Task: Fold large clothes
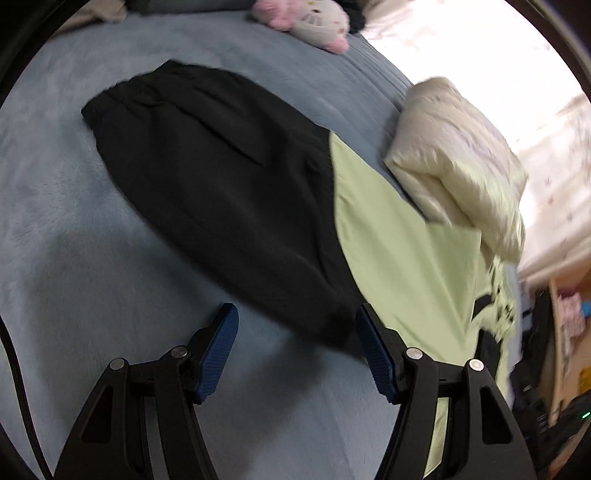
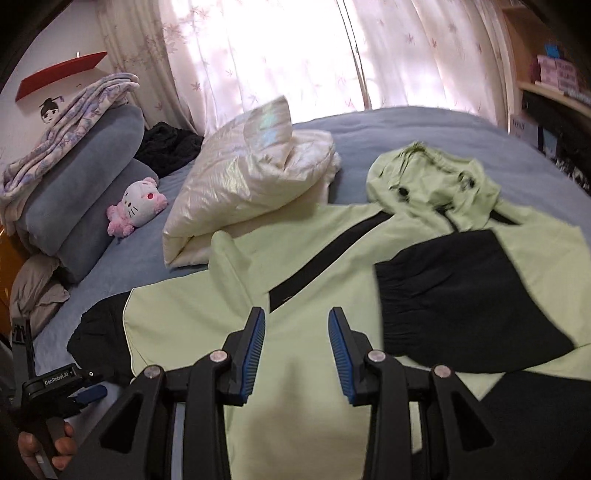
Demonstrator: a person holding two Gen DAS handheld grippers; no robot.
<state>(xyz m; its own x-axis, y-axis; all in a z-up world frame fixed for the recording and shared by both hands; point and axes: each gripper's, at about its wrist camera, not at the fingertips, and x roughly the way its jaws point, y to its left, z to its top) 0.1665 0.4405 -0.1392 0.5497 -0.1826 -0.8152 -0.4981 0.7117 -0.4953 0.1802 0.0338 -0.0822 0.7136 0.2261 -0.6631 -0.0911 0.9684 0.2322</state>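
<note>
While both tools hang apart and empty, left tool (image 1: pixel 295 332) and right tool (image 2: pixel 297 338), the soft, limp jacket (image 2: pixel 325 258) on the bed (image 1: pixel 74 184) probably handles best from its black cuff (image 1: pixel 325 328).

Left wrist view: motion blur smears cream jacket (image 1: pixel 458 162) and shelf clutter (image 1: pixel 569 317) at far right; items there unreadable. Plush toy (image 1: pixel 306 18) cut by top edge. Green jacket (image 1: pixel 399 258) partly hidden behind right finger of left gripper (image 1: pixel 297 354), hood end blurred. Right wrist view: green jacket's near hem (image 2: pixel 295 424) hidden under right gripper (image 2: pixel 297 350); black panel (image 2: pixel 535 424) cut by right edge. Hand (image 2: pixel 48 450) cut at lower left corner. Shelf boxes (image 2: pixel 557 74) too blurred to read.
</note>
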